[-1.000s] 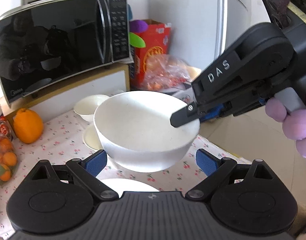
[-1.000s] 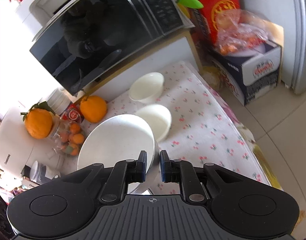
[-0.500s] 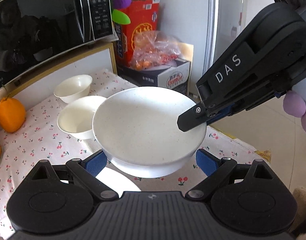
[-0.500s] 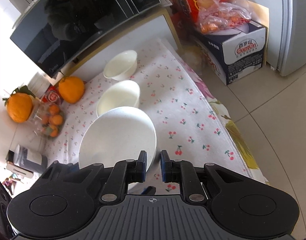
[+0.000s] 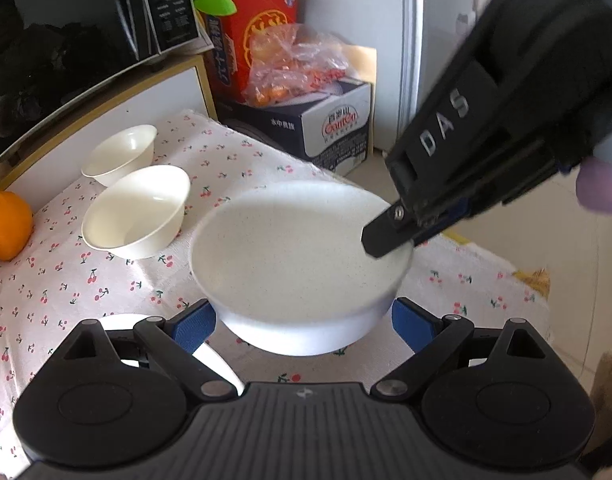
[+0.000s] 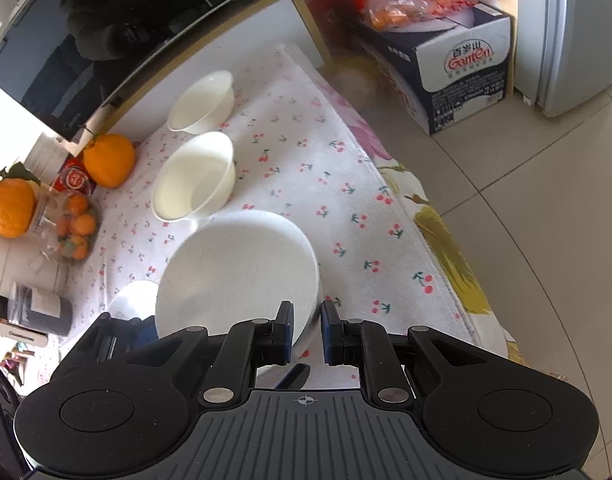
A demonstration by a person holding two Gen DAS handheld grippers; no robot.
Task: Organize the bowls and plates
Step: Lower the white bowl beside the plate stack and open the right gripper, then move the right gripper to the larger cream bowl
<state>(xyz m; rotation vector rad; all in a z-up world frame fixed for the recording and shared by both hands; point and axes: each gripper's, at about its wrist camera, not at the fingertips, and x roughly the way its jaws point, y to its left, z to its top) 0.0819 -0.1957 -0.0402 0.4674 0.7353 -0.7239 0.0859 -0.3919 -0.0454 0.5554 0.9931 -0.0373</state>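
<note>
A large white speckled bowl (image 5: 298, 256) hangs above the cherry-print cloth, pinched at its right rim by my right gripper (image 5: 389, 240). In the right wrist view that gripper (image 6: 306, 332) is shut on the bowl's (image 6: 238, 272) near rim. My left gripper (image 5: 302, 324) is open, its blue pads on either side below the bowl, not touching it. Two cream bowls stand on the cloth: a mid-sized one (image 5: 138, 212) (image 6: 194, 178) and a smaller one (image 5: 120, 154) (image 6: 202, 102) behind it. A white plate (image 5: 126, 320) (image 6: 132, 296) lies partly hidden under my left gripper.
A black microwave (image 5: 74, 28) stands on a white cabinet at the back left. Oranges (image 6: 106, 158) and a bag of small fruit (image 6: 72, 228) sit at the left. A cardboard box (image 6: 461, 76) stands on the tiled floor at the right, past the table edge.
The right gripper has lowered the large bowl toward the cloth, right of the two cream bowls. Both views have tilted down and shifted right. The left gripper stays open under it.
</note>
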